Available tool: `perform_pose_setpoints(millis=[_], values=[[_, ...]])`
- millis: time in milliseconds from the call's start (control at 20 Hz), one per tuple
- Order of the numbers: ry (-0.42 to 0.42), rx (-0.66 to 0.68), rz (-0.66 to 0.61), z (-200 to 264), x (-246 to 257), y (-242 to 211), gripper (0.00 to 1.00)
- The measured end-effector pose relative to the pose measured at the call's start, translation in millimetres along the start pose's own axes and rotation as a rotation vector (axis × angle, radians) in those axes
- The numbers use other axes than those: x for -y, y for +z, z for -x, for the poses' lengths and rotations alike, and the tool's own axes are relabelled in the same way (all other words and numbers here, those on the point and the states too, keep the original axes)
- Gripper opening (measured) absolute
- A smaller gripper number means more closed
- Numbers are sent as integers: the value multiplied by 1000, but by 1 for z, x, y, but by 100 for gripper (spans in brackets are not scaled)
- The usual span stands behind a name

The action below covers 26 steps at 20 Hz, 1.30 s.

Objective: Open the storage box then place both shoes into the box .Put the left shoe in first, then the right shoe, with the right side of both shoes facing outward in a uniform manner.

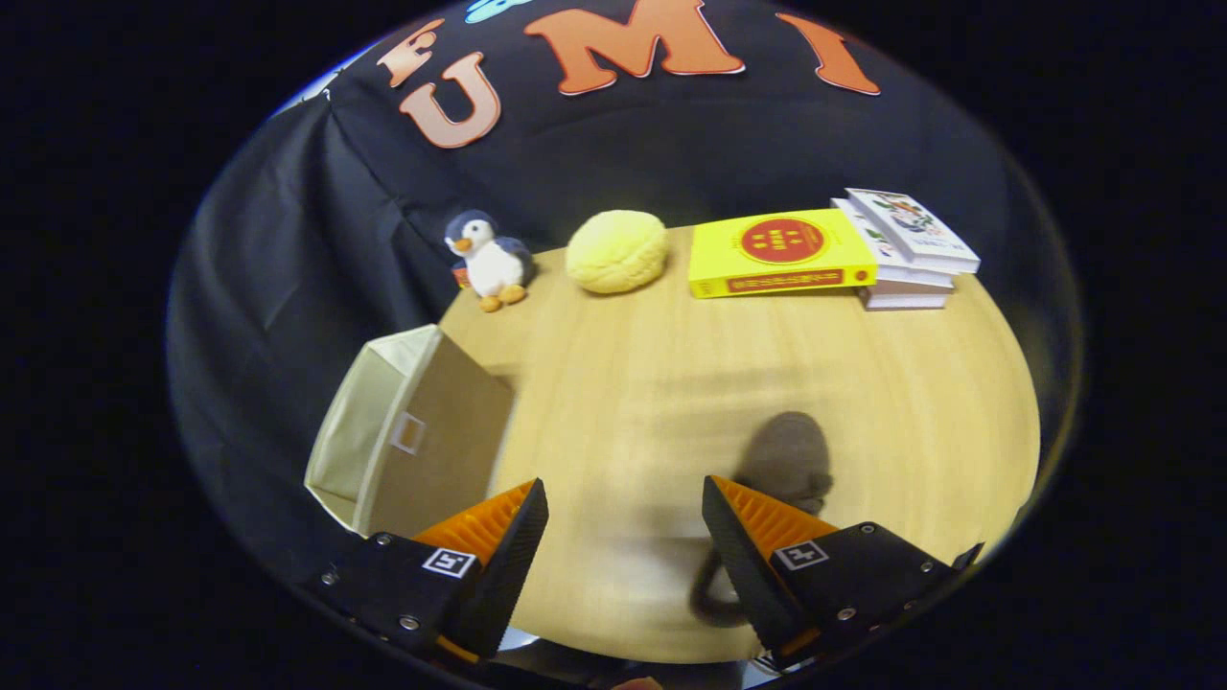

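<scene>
Tongs [625, 522] spread apart, holding nothing, low centre of frame over bare wooden surface [671, 402]; their shadow falls right of centre. Storage box [412, 446] at lower left on the surface's edge, open side turned left. Far edge, upper frame: toy penguin [489, 257], yellow cushion [617, 251], yellow book [781, 253], book stack [906, 249]. Black cloth wall behind.
</scene>
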<state>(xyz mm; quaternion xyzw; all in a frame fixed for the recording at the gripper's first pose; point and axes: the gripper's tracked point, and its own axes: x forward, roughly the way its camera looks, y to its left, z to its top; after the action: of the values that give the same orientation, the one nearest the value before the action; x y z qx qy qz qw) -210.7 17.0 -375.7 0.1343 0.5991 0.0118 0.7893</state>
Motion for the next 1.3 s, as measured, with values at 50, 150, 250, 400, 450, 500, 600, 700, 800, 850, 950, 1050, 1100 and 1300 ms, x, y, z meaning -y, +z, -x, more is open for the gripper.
perform_pose_setpoints(millis=[50, 150, 250, 400, 450, 500, 600, 700, 800, 850, 950, 1050, 1100, 1300], values=[[-12, -24, -16, -1, 14, -12, 97], [-23, -68, -46, -1, 34, -35, 97], [-55, -76, -49, -5, 58, -47, 97], [-105, -76, -15, -16, 86, -59, 93], [-122, -73, -4, -21, 94, -61, 91], [-136, -64, 4, -27, 101, -61, 87], [-169, -50, 29, -38, 112, -62, 78], [-200, -55, 50, -48, 121, -66, 67], [-192, -21, 21, -54, 117, -61, 51], [-195, -12, 9, -56, 116, -60, 45], [-229, -15, -2, -59, 121, -59, 30], [-257, -17, -21, -60, 126, -55, 21], [-264, -25, -36, -58, 127, -53, 13], [-209, -30, -116, -46, 102, -37, 6]])
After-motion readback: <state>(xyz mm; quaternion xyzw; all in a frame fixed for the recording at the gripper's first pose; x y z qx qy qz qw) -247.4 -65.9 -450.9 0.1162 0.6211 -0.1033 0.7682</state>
